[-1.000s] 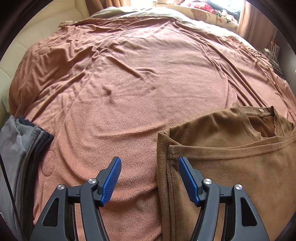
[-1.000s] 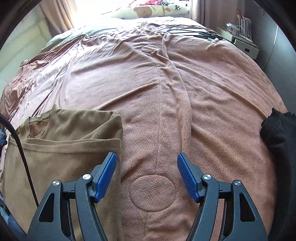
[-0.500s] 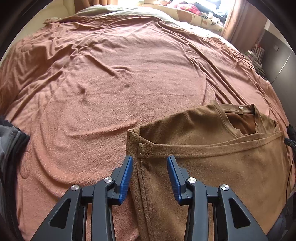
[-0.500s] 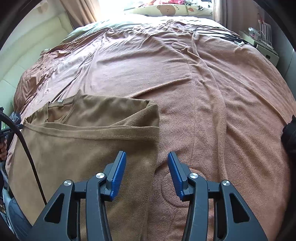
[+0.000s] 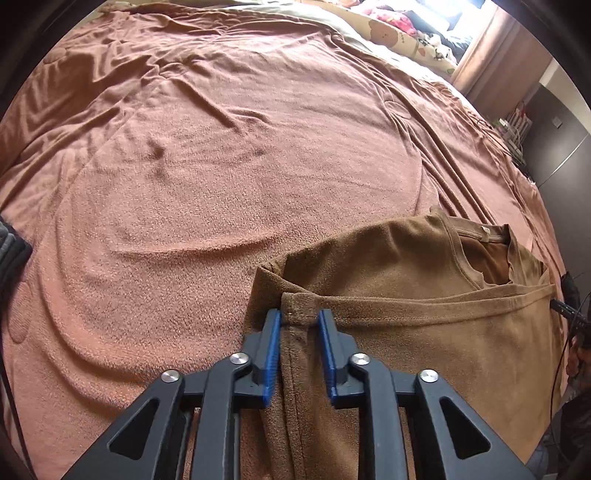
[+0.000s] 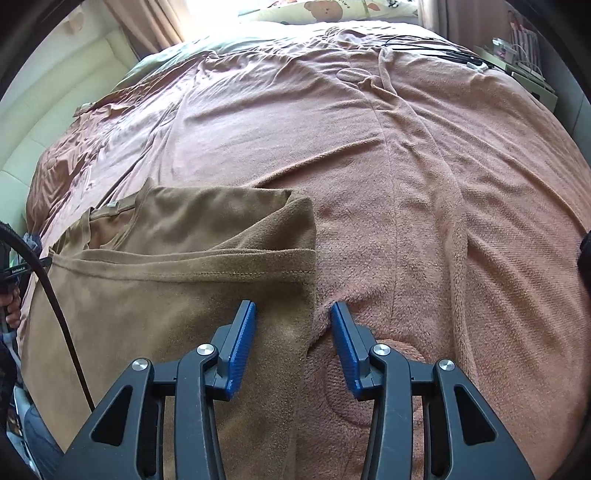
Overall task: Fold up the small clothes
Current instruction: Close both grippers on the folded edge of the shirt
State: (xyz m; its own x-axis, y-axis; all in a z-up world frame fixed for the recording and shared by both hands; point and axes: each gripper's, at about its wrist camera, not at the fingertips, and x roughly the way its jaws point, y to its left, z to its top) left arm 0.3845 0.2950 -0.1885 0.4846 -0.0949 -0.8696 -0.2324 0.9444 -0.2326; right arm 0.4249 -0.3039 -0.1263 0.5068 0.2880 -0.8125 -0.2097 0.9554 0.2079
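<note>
Brown shirt (image 5: 424, 354) looks soft, light and floppy, best taken by its hemmed corners: left gripper (image 5: 300, 319) pinches one corner, its jaws having just closed, right gripper (image 6: 293, 314) stands spread astride the opposite edge.

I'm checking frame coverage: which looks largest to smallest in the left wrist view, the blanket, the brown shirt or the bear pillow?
1. Blanket, covering most of the picture.
2. Brown shirt, filling the lower right.
3. Bear pillow, a small strip at the top; it lies farthest from the camera, so it may really be bigger.
</note>
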